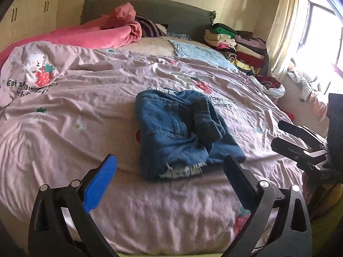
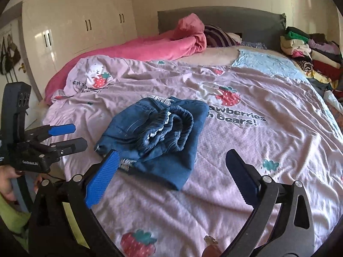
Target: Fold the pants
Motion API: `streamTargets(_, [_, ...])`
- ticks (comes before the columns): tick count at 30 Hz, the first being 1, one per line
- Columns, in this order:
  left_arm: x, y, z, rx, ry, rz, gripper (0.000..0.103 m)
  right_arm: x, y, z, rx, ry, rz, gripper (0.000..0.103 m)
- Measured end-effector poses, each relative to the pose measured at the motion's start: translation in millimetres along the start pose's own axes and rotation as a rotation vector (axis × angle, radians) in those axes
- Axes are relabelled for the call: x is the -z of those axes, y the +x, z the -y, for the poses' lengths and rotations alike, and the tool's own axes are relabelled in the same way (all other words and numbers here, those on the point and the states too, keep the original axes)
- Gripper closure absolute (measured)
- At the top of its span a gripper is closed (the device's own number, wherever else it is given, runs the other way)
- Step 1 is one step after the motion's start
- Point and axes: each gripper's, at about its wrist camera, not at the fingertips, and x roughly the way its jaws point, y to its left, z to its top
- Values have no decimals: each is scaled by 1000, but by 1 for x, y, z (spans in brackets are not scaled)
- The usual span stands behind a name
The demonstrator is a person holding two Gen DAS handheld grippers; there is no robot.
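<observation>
1. Denim-blue pants [image 1: 180,135] lie folded in a compact bundle on the pink strawberry-print duvet [image 1: 85,111] of the bed, near its middle, elastic waistband on top.
2. Left hand-held gripper [image 1: 171,184] hovers above the duvet, jaws spread wide with nothing between them; the pants lie just ahead of its fingertips, untouched.
3. Right hand-held gripper [image 2: 173,177] is likewise wide open and empty, the bundle ahead and slightly left of it.
4. Folded clothes [image 1: 240,47] are stacked at the far right of the bed, well apart from the pants.
</observation>
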Motion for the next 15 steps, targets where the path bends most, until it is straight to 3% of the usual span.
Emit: streamTargets(15, [26,-38,8,-58,15,18,4,16,-41,-10,19,-2,35,9])
